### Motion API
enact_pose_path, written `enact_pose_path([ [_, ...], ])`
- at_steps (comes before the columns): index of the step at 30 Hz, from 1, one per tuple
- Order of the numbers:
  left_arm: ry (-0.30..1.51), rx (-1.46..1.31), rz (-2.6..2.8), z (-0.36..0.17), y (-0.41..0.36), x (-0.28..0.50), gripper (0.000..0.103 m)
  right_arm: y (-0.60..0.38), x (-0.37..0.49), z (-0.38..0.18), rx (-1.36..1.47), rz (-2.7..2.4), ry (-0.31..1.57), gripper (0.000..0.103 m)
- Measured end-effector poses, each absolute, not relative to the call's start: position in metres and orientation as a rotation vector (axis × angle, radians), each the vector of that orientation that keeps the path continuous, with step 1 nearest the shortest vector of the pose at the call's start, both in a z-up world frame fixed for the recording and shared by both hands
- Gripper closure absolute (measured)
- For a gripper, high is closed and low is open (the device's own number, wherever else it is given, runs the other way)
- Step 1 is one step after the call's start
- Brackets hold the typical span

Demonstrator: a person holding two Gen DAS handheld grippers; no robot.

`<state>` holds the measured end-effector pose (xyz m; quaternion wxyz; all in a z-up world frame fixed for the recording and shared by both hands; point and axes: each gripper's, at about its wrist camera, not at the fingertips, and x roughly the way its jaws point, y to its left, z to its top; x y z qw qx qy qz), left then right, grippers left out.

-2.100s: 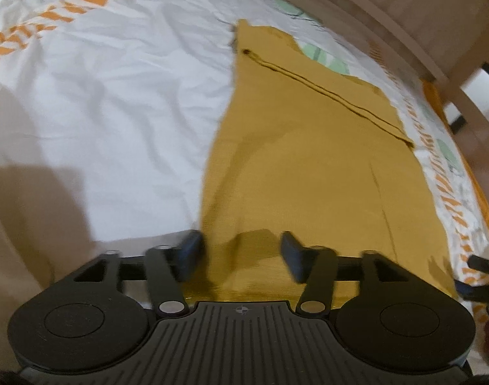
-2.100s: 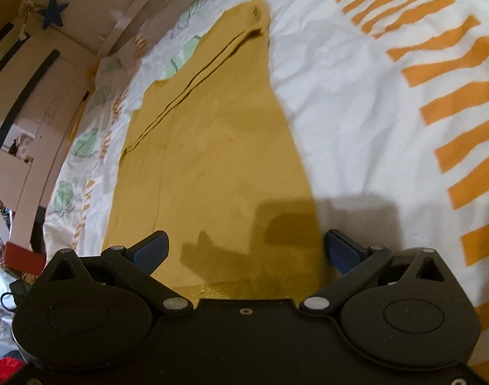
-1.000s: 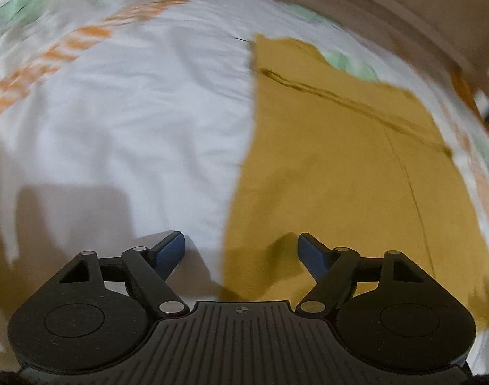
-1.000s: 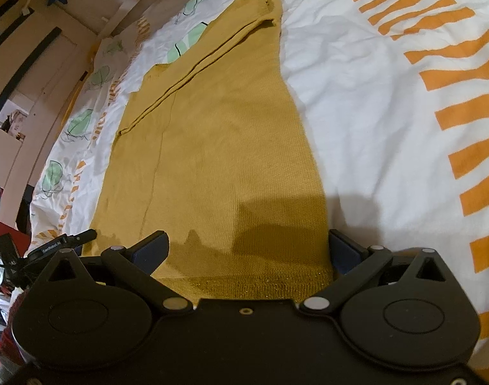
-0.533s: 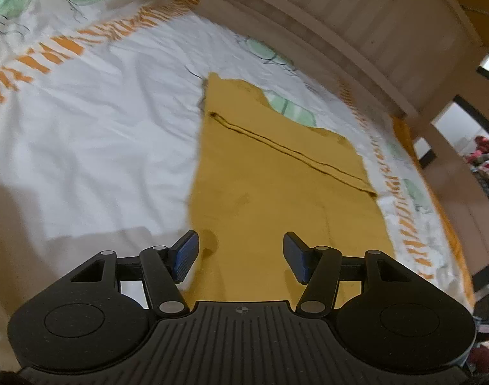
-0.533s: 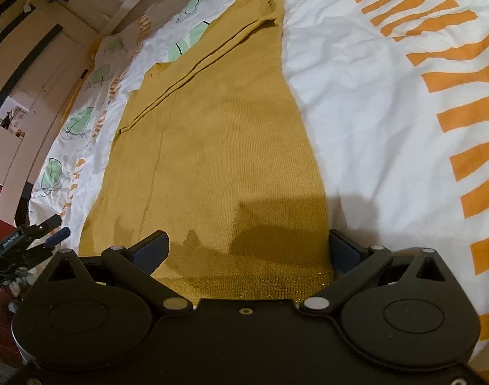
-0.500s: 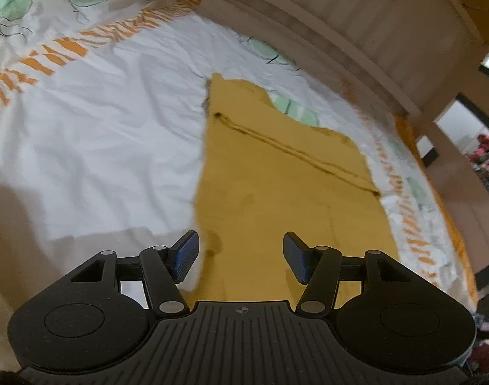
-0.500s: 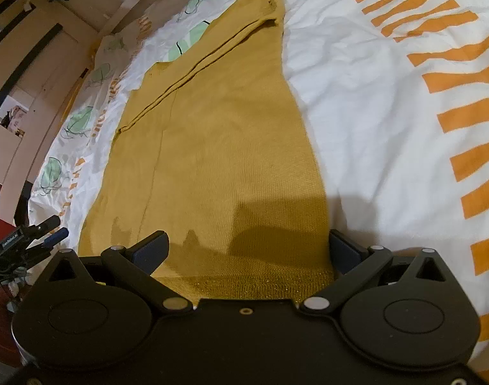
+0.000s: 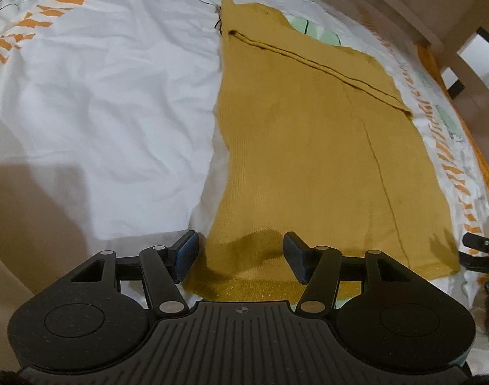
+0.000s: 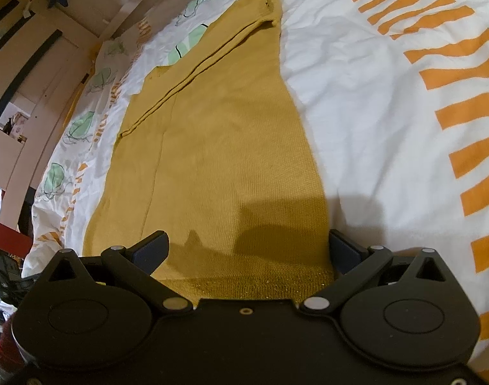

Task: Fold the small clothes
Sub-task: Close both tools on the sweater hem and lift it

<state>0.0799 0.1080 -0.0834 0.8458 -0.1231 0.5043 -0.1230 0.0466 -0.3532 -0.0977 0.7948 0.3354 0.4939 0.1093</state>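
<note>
A mustard-yellow knit garment (image 9: 308,147) lies flat on the bed, its ribbed hem nearest the cameras; it also shows in the right wrist view (image 10: 225,147). A folded sleeve runs as a ridge across its far part (image 9: 315,64). My left gripper (image 9: 241,258) is open, hovering just above the hem's near left corner, holding nothing. My right gripper (image 10: 247,250) is wide open over the hem's near right corner, its fingers spanning much of the hem, holding nothing.
The bed sheet (image 9: 100,96) is white with orange stripes (image 10: 462,102) and green leaf prints. A wooden bed rail (image 9: 388,3) runs along the far side. The other gripper's tip (image 9: 478,250) shows at the right edge. Clutter and a red box (image 10: 7,237) lie beside the bed.
My left gripper has dropped lower and closer to the hem's left corner, its fingers a little wider apart. My right gripper has barely moved and stays wide open.
</note>
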Motion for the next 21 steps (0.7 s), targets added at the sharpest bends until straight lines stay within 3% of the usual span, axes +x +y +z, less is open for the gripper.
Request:
enact_pose_path([
  [3,1.034,-0.237,-0.284,-0.084,0.103,0.076,0.05,-0.357,0.046,-0.099,0.747,0.238,1.057,0.0],
  [4,1.022,-0.235,-0.29,-0.083,0.102,0.075,0.056,-0.359,0.046,-0.099,0.76,0.239,1.056,0.001],
  [5,1.008,-0.236,-0.29,-0.083,0.102,0.074,0.077,-0.36,0.045,-0.099,0.767,0.235,1.056,0.004],
  [6,1.001,-0.248,-0.294,-0.084,0.103,0.073,0.094,-0.361,0.045,-0.1,0.769,0.23,1.057,0.013],
  [7,0.999,-0.269,-0.303,-0.084,0.105,0.074,0.096,-0.362,0.044,-0.099,0.767,0.226,1.059,0.022],
  [8,0.997,-0.281,-0.307,-0.085,0.105,0.073,0.096,-0.363,0.043,-0.099,0.765,0.22,1.065,0.044],
  [9,0.993,-0.282,-0.308,-0.085,0.106,0.073,0.096,-0.364,0.042,-0.101,0.765,0.215,1.073,0.077],
  [10,0.987,-0.281,-0.31,-0.084,0.106,0.072,0.096,-0.365,0.042,-0.104,0.778,0.218,1.087,0.088],
  [21,0.813,-0.422,-0.297,-0.056,0.118,0.067,0.096,-0.377,0.038,-0.083,0.882,0.272,0.858,0.087],
])
